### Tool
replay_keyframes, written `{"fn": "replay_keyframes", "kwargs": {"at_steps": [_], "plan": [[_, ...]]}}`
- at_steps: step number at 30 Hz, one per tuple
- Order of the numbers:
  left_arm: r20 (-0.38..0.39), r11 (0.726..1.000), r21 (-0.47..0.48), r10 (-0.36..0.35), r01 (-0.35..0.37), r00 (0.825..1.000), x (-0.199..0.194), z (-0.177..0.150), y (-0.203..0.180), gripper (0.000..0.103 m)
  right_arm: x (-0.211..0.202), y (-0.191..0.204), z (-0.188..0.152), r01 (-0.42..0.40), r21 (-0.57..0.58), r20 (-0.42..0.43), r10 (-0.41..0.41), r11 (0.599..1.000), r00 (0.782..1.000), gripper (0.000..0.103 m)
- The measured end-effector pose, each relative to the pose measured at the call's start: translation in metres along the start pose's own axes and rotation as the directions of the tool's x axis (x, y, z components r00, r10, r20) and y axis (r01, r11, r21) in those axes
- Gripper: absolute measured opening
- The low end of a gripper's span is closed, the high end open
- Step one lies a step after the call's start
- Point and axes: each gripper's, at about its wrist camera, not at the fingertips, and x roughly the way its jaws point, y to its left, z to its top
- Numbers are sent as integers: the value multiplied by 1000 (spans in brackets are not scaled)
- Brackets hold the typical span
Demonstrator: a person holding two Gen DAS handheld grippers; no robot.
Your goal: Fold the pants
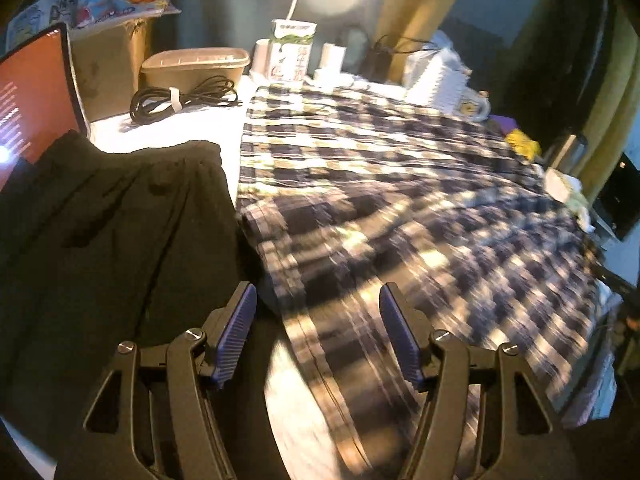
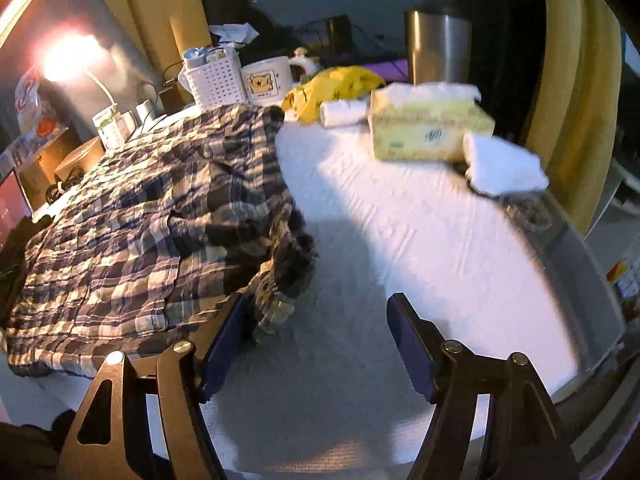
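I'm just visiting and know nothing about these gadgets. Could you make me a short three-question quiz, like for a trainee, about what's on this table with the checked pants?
1. True or false: the left gripper is clamped on the plaid pants.
2. Which lies beside the plaid pants in the left wrist view? A) a black garment B) a red towel C) a pair of shoes
3. Fill in: in the right wrist view, the yellow box beyond the right gripper is a ____ box.

Key:
1. False; its jaws stand open, nothing pressed between them.
2. A
3. tissue
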Motion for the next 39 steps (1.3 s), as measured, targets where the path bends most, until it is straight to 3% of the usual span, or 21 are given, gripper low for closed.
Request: {"fn": "replay_keyframes", "kwargs": {"at_steps": [4,6,8,9,10,11,14,21,24,26,28,33,39], "plan": [[7,1000,22,19,-19,1000,17,13,0,64,9,2,-2,-40,34,5,40,999,999,73],[-8,1000,18,18,-17,1000,28,18,2,64,12,7,0,-72,23,6,72,997,997,58],[14,1000,10,21,-21,1000,32,23,2,63,16,14,2,-78,4,0,78,997,997,24],[15,1000,11,19,-20,1000,34,25,1,52,17,18,3,-75,-10,-5,75,997,997,17],[12,1000,17,13,-13,1000,35,27,0,23,19,21,4,-66,-28,-9,66,997,998,14],[7,1000,27,15,-15,1000,36,29,-2,12,18,24,6,-48,-51,-7,48,998,999,11],[13,996,75,44,-45,999,36,34,-8,8,10,31,12,12,-103,24,-9,995,1000,9],[76,965,179,182,-193,980,27,53,-21,8,-12,37,27,95,-161,75,-84,982,994,8],[41,961,176,210,-214,977,36,58,-15,14,-3,39,26,116,-173,55,-108,978,993,8],[12,973,133,186,-186,982,35,59,-8,23,14,38,20,137,-180,16,-136,974,991,8],[26,982,103,155,-157,988,22,54,-3,49,27,35,13,166,-176,-7,-170,970,985,8],[5,992,79,94,-94,996,-11,25,-6,56,24,30,14,166,-144,9,-166,976,986,8],[-121,998,66,2,6,993,-17,-34,-28,58,19,36,16,179,-158,14,-179,971,984,8]]}}
